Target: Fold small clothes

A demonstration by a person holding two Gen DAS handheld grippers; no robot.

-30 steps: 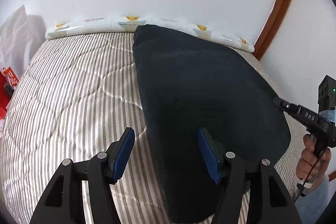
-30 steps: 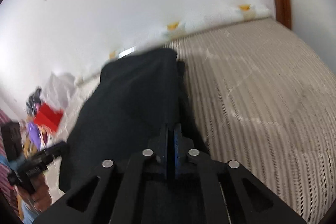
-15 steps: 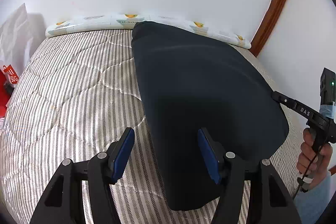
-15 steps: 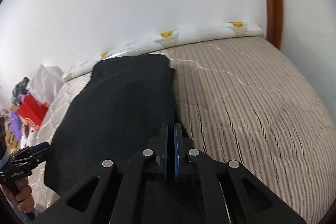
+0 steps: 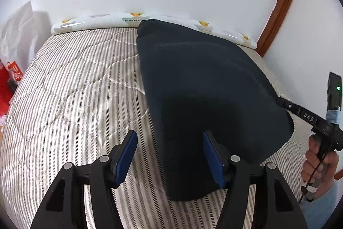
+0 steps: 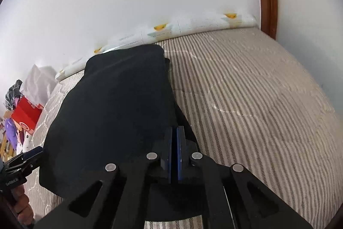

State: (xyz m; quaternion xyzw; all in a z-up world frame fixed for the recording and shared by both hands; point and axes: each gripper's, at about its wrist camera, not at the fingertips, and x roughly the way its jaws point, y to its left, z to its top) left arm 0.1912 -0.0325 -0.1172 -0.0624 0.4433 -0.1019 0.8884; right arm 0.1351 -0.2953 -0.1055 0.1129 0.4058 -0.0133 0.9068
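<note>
A dark navy garment [image 5: 203,87] lies spread on the striped quilted bed [image 5: 75,89], reaching back to the patterned bolster. My left gripper [image 5: 170,157] is open, its blue pads straddling the garment's near left edge, holding nothing. My right gripper [image 6: 176,143] is shut on the garment's [image 6: 120,104] near right edge. In the left wrist view the right gripper [image 5: 280,102] meets the cloth at its right edge. The left gripper [image 6: 32,157] shows at the left edge of the right wrist view.
A white bolster with yellow prints [image 5: 133,18] lines the wall at the bed's far edge. A brown wooden door frame [image 5: 278,3] stands at right. White bags and red packaging [image 6: 25,115] sit off the bed's left side. Bare striped bed [image 6: 257,100] lies right of the garment.
The right gripper, shut on the cloth, has drawn it flatter and steadied; its view is now sharp. The left gripper has stayed open and shifted only slightly.
</note>
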